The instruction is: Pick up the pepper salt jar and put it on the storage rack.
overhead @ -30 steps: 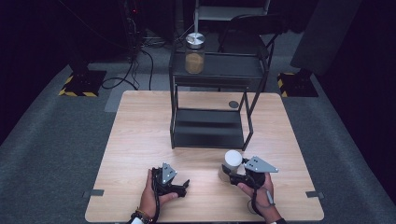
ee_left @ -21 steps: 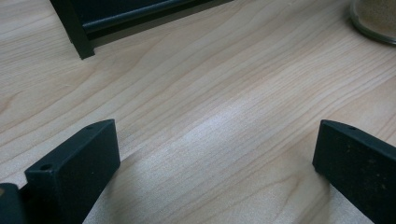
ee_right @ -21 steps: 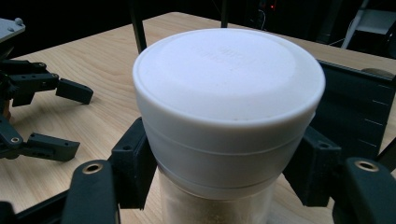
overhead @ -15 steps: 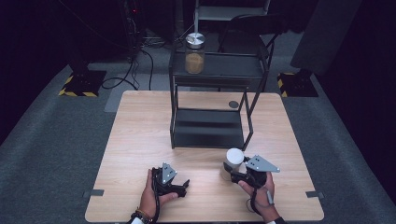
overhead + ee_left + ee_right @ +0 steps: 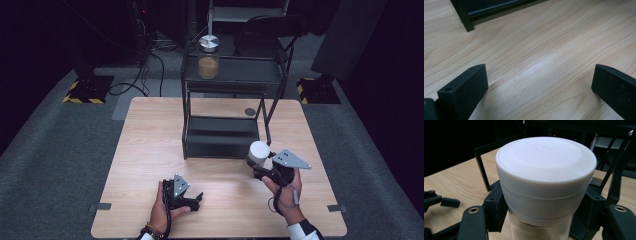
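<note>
White-lidded jar (image 5: 257, 154) is sitting clamped between the jaws of the right gripper (image 5: 260, 167), held upright just in front of the black metal shelf rack's (image 5: 225, 135) right front leg, near the right side of the wooden table (image 5: 145, 150). In the right gripper view the jar's (image 5: 544, 185) wide white cap is facing the camera, with a clear body holding a pale, sandy powder showing beneath it, and the two black jaws are pressing against the jar from either side just under the cap. The person's right hand (image 5: 285, 192) is gripping that tool from below, its grey three-cornered plate pointing to the right. The left gripper (image 5: 192, 199) is lying low on the table near the front edge, left of centre, with the person's left hand (image 5: 162, 210) wrapped around it. In the left gripper view its jaws are standing wide apart with nothing between them, bare wood grain (image 5: 536, 57) lying beneath, and a black leg of the rack (image 5: 464, 17) is showing at the upper left. On the rack's top shelf, a second jar (image 5: 208, 57) with a metal lid and amber contents is standing toward the left. A small dark round mark (image 5: 250, 112) is showing on the tabletop behind the rack.
</note>
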The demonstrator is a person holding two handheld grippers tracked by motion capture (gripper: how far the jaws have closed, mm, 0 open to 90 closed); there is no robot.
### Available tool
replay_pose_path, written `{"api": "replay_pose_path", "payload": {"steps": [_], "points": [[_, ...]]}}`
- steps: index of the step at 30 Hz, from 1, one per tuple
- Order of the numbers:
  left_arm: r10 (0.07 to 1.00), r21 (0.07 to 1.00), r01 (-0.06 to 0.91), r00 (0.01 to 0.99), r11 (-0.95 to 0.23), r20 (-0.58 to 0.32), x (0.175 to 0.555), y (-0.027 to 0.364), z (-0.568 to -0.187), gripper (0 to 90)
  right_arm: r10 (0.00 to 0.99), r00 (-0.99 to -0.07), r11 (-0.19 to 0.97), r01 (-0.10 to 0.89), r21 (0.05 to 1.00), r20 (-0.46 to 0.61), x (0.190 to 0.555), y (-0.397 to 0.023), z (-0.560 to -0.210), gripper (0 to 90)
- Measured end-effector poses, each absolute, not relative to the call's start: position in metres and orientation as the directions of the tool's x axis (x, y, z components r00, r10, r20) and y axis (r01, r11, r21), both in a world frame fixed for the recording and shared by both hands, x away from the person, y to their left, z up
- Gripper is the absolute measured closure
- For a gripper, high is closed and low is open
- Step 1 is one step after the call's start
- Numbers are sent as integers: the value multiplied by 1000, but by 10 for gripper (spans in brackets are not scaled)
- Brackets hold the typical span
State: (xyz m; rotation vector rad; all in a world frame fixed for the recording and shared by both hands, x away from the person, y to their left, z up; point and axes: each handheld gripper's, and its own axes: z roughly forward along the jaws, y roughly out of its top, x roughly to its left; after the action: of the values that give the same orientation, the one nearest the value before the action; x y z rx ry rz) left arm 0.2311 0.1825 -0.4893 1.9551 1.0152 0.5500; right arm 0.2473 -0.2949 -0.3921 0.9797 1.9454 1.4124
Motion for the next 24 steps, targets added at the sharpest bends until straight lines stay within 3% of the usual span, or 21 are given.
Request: {"api": "replay_pose_path", "payload": {"steps": [24], "points": [[818, 837, 447, 575, -315, 1, 231, 182, -489, 4, 833, -551, 148, 140, 979, -47, 290, -290, -296, 343]]}}
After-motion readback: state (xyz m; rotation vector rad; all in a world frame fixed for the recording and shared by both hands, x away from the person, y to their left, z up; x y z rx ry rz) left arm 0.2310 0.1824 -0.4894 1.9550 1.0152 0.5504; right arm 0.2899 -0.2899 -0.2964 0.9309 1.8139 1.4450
